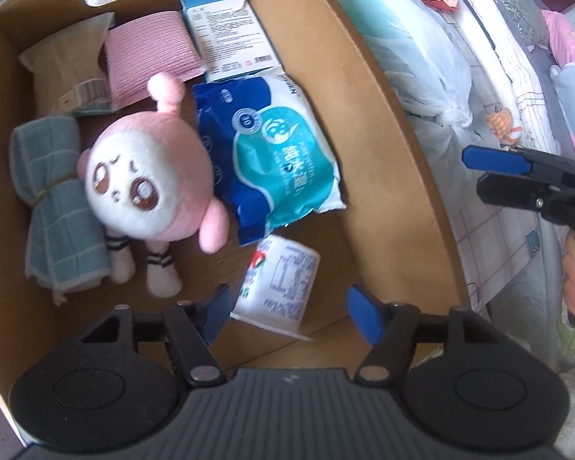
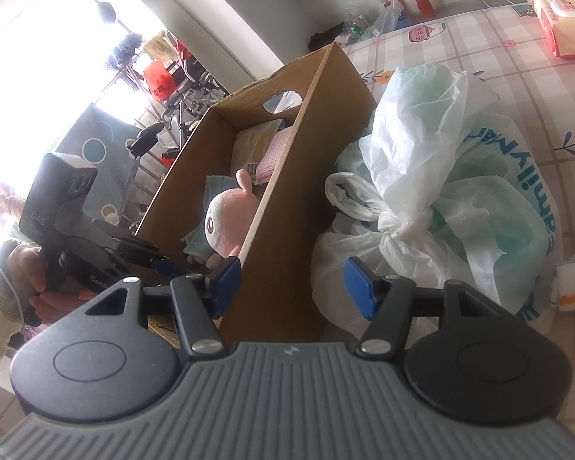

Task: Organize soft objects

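Note:
I look down into a cardboard box. In it lie a pink plush doll, a rolled teal towel, a pink cloth, a blue wet-wipes pack and a small white tissue pack. My left gripper hangs open over the box, the white pack just beyond its fingertips and untouched. My right gripper is open and empty outside the box, beside tied plastic bags with teal stuff inside. In the right wrist view the left gripper reaches in over the box's near end.
A beige packet and a blue-and-white carton fill the box's far end. On the checked bedcover lie a red-and-white wipes pack and a small white-and-orange plush. The right gripper shows at the right of the left wrist view.

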Demonstrator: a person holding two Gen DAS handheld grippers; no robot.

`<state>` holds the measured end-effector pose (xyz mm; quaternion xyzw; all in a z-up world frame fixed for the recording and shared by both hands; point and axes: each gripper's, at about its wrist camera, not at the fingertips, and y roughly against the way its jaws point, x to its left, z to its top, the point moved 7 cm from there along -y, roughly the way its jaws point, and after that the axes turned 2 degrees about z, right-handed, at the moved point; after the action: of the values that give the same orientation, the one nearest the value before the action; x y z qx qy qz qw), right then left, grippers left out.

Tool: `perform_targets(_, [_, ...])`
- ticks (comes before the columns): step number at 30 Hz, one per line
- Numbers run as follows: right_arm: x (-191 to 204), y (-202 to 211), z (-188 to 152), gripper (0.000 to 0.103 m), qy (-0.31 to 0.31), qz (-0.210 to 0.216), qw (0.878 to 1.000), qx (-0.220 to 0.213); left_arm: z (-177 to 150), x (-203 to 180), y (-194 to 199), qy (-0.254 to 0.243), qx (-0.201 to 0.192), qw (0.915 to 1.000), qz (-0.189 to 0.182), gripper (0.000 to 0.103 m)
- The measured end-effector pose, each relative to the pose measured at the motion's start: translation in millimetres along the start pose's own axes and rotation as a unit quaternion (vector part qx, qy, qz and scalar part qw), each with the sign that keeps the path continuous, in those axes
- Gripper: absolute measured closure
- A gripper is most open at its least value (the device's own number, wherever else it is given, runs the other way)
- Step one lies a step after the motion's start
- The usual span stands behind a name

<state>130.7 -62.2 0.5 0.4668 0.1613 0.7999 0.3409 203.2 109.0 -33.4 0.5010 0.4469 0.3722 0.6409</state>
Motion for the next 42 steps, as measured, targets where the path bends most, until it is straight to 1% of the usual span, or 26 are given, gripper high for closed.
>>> perform_targets(2, [0.9, -1.6, -0.4, 0.043, -0.001, 0.001, 1.000, 0.001, -5.2, 1.4, -2.2, -0.008, -0.001, 1.0000, 0.004, 0.023])
perform_targets(5, [2.0, -5.1, -1.5, 0.043, -0.002, 0.003, 1.000, 0.005, -15.8, -0.6, -9.3, -0.018, 0.005, 0.9997, 0.017, 0.022])
perform_targets(9, [7.1, -3.7, -4.4, 0.043, 0.000, 0.003, 1.000, 0.005, -19.4, -2.2, -28.2, -0.031, 0.022, 0.9989, 0.026, 0.022])
perform_targets(10, [7.6, -2.5, -4.7, 0.043, 0.000, 0.002, 1.000, 0.004, -19.8, -2.4, -31.6, -0.033, 0.025, 0.9988, 0.027, 0.021])
perform_targets(11, [7.5, -1.0, -4.8, 0.042, 0.000, 0.001, 1.000, 0.002, -19.7, -2.3, -33.4, -0.029, 0.025, 0.9991, 0.017, 0.021])
perform_targets(13, [6.1, 1.6, -4.8, 0.042, -0.003, -0.001, 1.000, -0.001, -19.0, -1.0, -35.3, -0.023, 0.027, 0.9993, 0.011, 0.021])
perform_targets(14, [5.4, 2.3, -4.7, 0.042, -0.004, -0.002, 1.000, -0.002, -18.7, 0.7, -35.1, -0.018, 0.026, 0.9994, 0.010, 0.024])
perform_targets(15, [4.1, 3.4, -4.6, 0.042, -0.006, -0.002, 1.000, -0.003, -18.6, 3.1, -35.7, -0.014, 0.024, 0.9993, 0.023, 0.038])
perform_targets(16, [3.1, 3.9, -4.8, 0.041, -0.009, -0.002, 1.000, -0.004, -19.0, 6.3, -37.1, -0.012, 0.026, 0.9989, 0.037, 0.046])
perform_targets(17, [2.3, 4.1, -4.9, 0.041, -0.011, 0.000, 1.000, -0.004, -18.2, 8.1, -37.2, -0.005, 0.027, 0.9992, 0.030, 0.044])
perform_targets(19, [1.5, 4.4, -5.8, 0.041, -0.013, 0.002, 1.000, -0.004, -18.3, 11.5, -35.1, 0.008, 0.026, 0.9994, 0.023, 0.045])
perform_targets(23, [1.3, 6.1, -7.2, 0.041, -0.013, 0.004, 1.000, -0.005, -18.6, 7.8, -28.9, -0.001, 0.019, 0.9985, 0.052, 0.045])
perform_targets(25, [0.2, 7.4, -7.3, 0.041, -0.013, 0.004, 1.000, -0.006, -17.5, 2.2, -24.7, -0.010, 0.012, 0.9981, 0.060, 0.045])
perform_targets(28, [-2.7, 8.6, -7.5, 0.041, -0.017, 0.003, 1.000, -0.008, -14.4, -13.2, -15.1, -0.034, -0.006, 0.9968, 0.072, 0.045])
perform_targets(30, [-5.4, 9.9, -8.3, 0.041, -0.020, 0.002, 1.000, -0.009, -13.0, -23.3, -9.2, -0.062, -0.015, 0.9934, 0.096, 0.045])
perform_targets(32, [-7.2, 10.8, -9.1, 0.041, -0.022, 0.001, 1.000, -0.009, -12.6, -32.7, -6.9, -0.092, -0.018, 0.9882, 0.121, 0.045])
perform_targets(35, [-8.5, 12.8, -10.6, 0.041, -0.024, 0.002, 1.000, -0.011, -13.6, -42.1, -5.8, -0.130, -0.011, 0.9803, 0.148, 0.045])
perform_targets(37, [-8.7, 13.6, -10.9, 0.041, -0.023, 0.002, 1.000, -0.010, -16.8, -44.9, -8.0, -0.153, 0.003, 0.9752, 0.160, 0.045])
perform_targets(39, [-9.3, 14.3, -12.0, 0.041, -0.022, 0.000, 1.000, -0.009, -16.2, -42.5, -6.2, -0.163, 0.019, 0.9716, 0.170, 0.045])
perform_targets(41, [-10.1, 14.4, -12.6, 0.040, -0.023, 0.001, 1.000, -0.009, -14.3, -40.6, -8.9, -0.185, 0.045, 0.9635, 0.188, 0.044])
perform_targets(42, [-10.4, 14.3, -12.9, 0.040, -0.024, 0.002, 1.000, -0.009, -13.0, -39.2, -11.3, -0.189, 0.060, 0.9622, 0.186, 0.044])
